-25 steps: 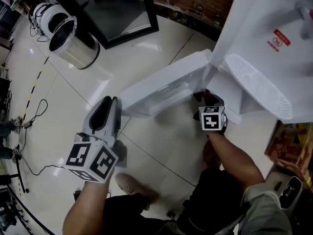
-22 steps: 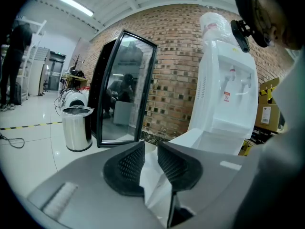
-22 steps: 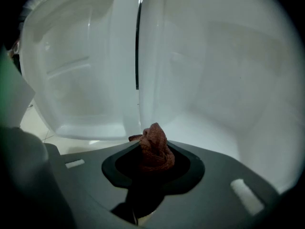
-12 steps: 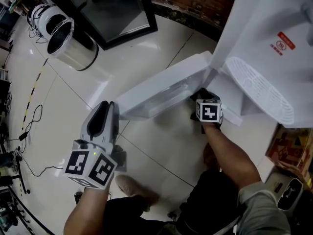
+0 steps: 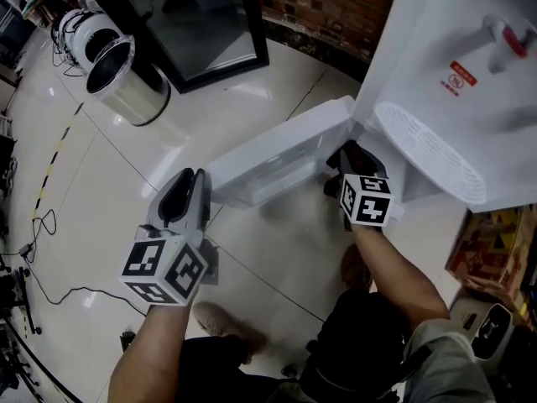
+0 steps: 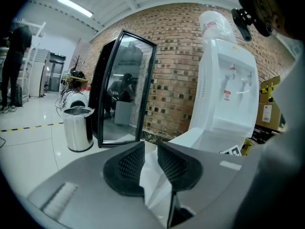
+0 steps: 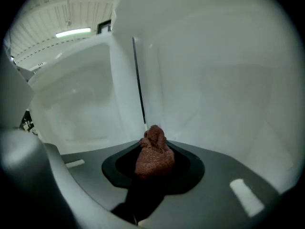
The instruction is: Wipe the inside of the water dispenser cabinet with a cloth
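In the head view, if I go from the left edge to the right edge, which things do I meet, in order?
Steel bin → left gripper → cabinet door → right gripper → water dispenser.

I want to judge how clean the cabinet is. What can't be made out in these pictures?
Cabinet interior: head view, hidden under the drip tray and right gripper; right gripper view shows only blank white.
Cloth: right gripper view, only a bunched tip shows beyond the jaws.
Red label: head view, print too small.
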{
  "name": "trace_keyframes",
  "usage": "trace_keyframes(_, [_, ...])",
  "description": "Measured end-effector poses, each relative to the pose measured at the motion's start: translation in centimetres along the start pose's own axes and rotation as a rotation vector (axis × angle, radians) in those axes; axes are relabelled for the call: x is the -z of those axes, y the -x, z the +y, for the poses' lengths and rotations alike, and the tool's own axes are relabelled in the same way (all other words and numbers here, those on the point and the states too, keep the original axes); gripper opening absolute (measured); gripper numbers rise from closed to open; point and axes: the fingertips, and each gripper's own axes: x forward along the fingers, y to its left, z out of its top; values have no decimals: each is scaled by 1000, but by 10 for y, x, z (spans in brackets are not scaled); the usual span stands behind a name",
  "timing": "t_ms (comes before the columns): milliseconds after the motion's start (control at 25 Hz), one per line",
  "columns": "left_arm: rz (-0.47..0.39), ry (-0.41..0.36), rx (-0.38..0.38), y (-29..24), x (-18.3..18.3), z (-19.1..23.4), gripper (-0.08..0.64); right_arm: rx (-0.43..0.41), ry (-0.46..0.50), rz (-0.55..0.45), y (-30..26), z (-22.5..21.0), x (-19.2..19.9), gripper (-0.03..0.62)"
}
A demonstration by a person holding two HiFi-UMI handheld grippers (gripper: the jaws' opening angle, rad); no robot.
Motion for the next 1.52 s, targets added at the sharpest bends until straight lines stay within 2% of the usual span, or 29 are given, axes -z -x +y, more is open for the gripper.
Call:
trace_keyframes(240, [5,-7,0,-1,2,0,57,-5,0,-211,52,12,-77,121])
trace_keyframes(360, [9,-10,0,1,2,1,57,-11,-40,-303,75,21,-109,121])
trace_keyframes(440, [10,-15,2,2,2,1,57,-10,-77,-326,82,25,-118,121])
trace_keyframes(560, [10,-21,8,4,3,-1,57,18,-98,-332,86,19,-117,120])
trace_keyframes(720, [13,-33,15,6,4,-2,57,78,-145,-331,101,-9,-111,120])
trace_keyframes(1120, [11,-47,10,3,3,-2,57,262,-222,-331,184,-92,-73,120])
trace_keyframes(1400, [12,-48,-10,1,1,1,57,389,-192,-323,234,-139,-50,120])
trace_keyframes(1520, [13,-52,-8,0,1,1,57,420,-139,-313,243,-149,-47,121])
